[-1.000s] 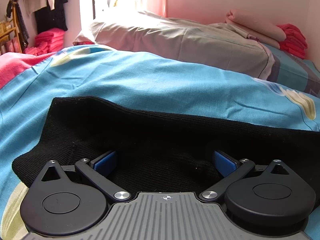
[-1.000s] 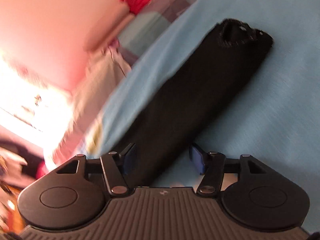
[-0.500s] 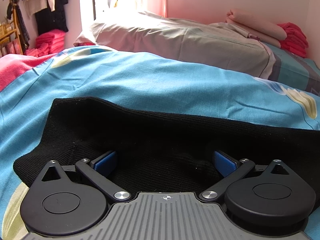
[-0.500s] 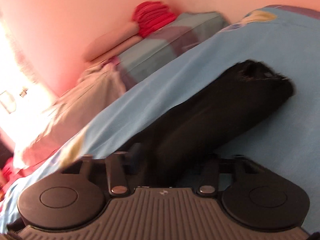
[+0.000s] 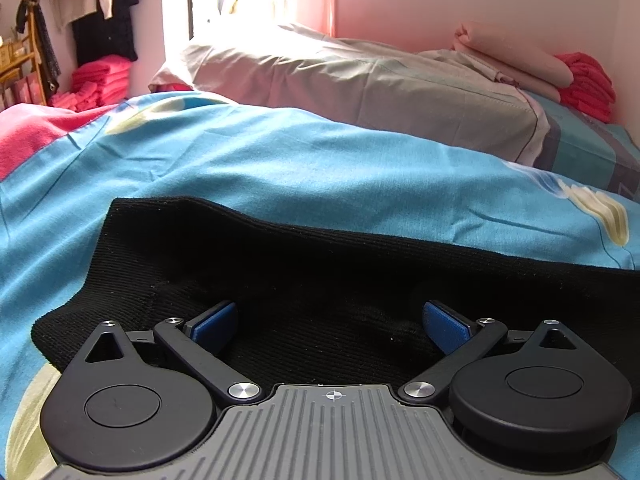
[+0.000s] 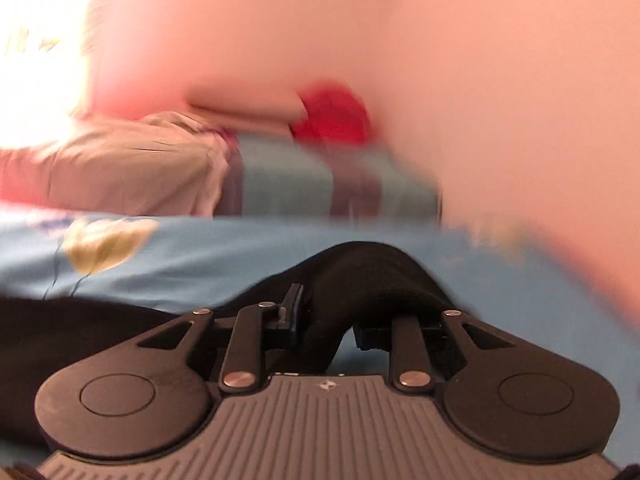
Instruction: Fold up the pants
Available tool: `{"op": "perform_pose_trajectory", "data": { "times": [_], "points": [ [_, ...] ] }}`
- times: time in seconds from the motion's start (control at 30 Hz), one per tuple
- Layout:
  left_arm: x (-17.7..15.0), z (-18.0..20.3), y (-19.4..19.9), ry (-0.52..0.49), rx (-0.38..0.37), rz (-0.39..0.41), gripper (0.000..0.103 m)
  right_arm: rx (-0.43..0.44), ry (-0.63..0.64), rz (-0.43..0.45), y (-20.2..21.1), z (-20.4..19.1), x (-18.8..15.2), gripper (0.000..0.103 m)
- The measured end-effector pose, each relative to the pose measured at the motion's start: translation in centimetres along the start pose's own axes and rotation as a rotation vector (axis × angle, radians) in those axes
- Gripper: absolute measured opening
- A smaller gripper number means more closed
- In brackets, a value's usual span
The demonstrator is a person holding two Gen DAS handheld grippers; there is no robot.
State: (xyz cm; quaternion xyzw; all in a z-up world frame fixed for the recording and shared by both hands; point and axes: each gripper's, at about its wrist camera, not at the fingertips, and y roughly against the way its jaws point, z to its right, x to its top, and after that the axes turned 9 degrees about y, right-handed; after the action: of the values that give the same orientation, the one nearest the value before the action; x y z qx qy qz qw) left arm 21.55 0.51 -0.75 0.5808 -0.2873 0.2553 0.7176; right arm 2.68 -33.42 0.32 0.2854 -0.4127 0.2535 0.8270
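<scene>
Pants (image 6: 372, 280) between right claw (image 6: 326, 316) fingers

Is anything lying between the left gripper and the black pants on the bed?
Nothing visible. The left gripper sits open directly over the black pants, its blue fingers spread on the fabric. Only the blue bedsheet lies around them.
</scene>
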Motion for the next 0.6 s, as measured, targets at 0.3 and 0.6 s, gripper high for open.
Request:
{"op": "perform_pose_trajectory", "data": {
  "times": [0.3,0.6],
  "points": [
    [0.6,-1.8,1.3,0.076,-0.018,0.029,0.103,0.106,0.953,0.397,10.9,-20.4,-4.9,0.025],
    [1.3,-1.5,3.1,0.106,0.023,0.070,0.103,0.115,0.911,0.424,11.4,-20.2,-3.9,0.040]
  ]
}}
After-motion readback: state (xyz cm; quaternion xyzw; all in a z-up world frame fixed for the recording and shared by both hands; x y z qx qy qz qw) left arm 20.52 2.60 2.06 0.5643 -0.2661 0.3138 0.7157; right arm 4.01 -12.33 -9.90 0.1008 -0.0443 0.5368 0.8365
